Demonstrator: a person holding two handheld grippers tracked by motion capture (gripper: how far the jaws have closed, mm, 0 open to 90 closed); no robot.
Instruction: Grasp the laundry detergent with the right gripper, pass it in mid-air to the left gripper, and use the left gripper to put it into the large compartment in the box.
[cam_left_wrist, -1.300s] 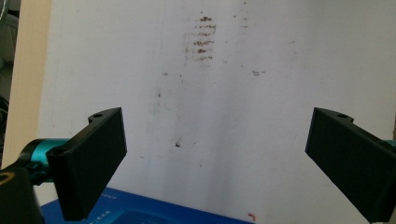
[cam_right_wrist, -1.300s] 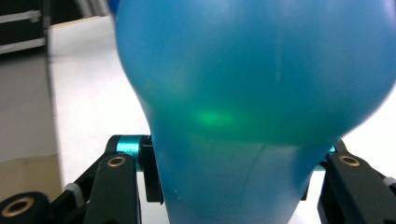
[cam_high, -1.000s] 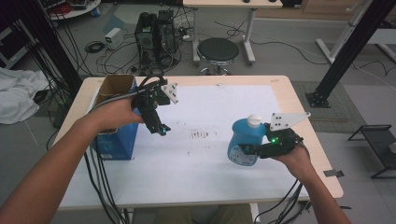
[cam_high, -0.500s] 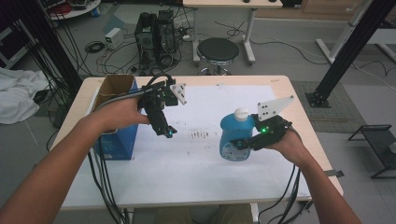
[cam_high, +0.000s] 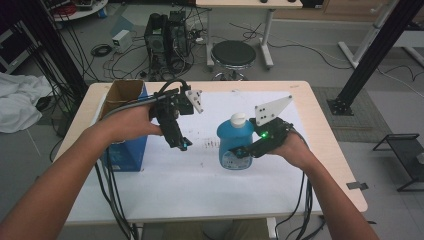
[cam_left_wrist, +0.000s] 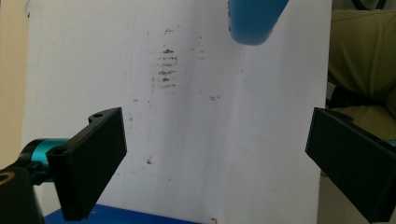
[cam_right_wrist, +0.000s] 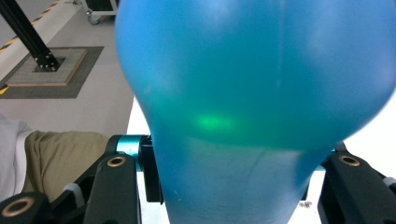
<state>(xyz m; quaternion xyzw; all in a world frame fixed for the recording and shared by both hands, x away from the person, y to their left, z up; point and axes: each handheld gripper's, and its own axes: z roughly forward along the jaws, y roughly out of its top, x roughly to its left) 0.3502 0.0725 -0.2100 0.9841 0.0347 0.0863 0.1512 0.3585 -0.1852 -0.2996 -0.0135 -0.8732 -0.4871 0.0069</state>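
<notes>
gripping the blue bottle (cam_high: 235, 145) around its lower body, the right gripper (cam_high: 245, 150) has its jaws clamped on either side of the plastic, and in the right gripper view the bottle (cam_right_wrist: 261, 102) bulges up between the two black jaws with a green glint on it. the bottle stands upright with its white cap (cam_high: 238, 119) on top, over the white sheet (cam_high: 200, 175) that covers the middle of the table (cam_high: 325, 145); whether its base rests on the sheet or hangs just above it cannot be told. the left gripper (cam_high: 181, 144) is held above the sheet, near the bottle but apart from it, pointing down, with its jaws spread wide and nothing between them; the left gripper view looks straight down past the two open jaws onto the sheet and a patch of brown smudges (cam_left_wrist: 167, 65), with the bottom of the bottle (cam_left_wrist: 254, 21) at the upper edge. just beside the left hand (cam_high: 135, 122) stands a blue cardboard box (cam_high: 125, 150), its top flaps open, at the left side of the table.
</notes>
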